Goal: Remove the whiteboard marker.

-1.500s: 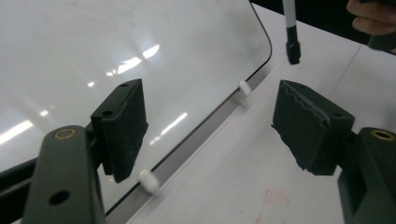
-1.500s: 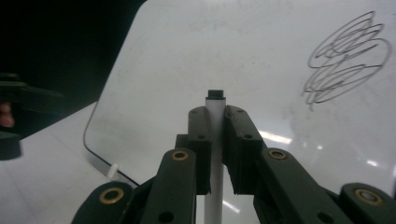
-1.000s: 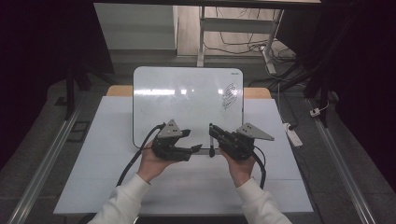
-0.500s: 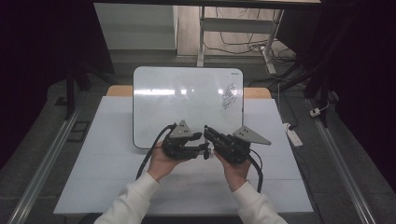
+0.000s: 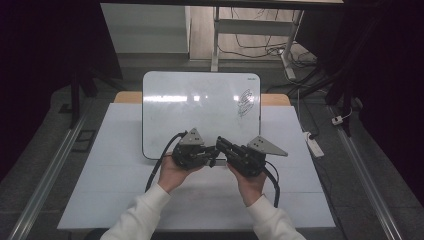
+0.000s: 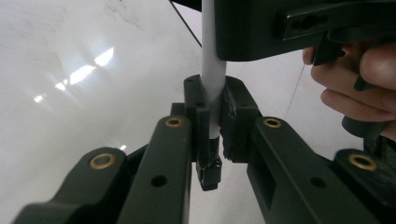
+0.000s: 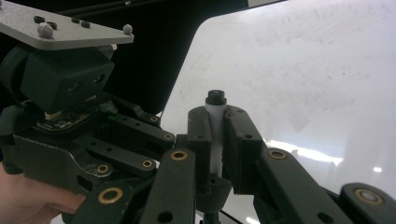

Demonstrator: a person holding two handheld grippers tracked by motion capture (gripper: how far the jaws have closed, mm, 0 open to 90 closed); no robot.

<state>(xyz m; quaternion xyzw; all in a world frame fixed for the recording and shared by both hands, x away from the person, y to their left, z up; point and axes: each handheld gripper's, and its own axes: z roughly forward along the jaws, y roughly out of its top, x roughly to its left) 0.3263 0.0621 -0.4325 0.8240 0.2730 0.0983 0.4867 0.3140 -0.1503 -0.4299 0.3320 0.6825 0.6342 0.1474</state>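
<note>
A white marker (image 6: 213, 70) with a black end (image 6: 208, 171) is gripped between both grippers. My left gripper (image 6: 213, 135) is shut on its barrel, and the black end sticks out toward the camera. My right gripper (image 7: 215, 140) is shut on the same marker (image 7: 215, 135), whose other black tip (image 7: 215, 97) points away. In the high view the left gripper (image 5: 214, 152) and right gripper (image 5: 221, 143) meet tip to tip over the near edge of the whiteboard (image 5: 200, 110). A black scribble (image 5: 245, 102) marks the board's right side.
The whiteboard lies on a white table (image 5: 115, 165), reaching past its far edge. A white power strip (image 5: 314, 145) lies off the table's right side. Desk legs and cables (image 5: 250, 45) stand beyond the table. Cables trail from both grippers.
The two hands have come together. The left gripper moved right until its jaws met the right gripper's; both now hold the marker.
</note>
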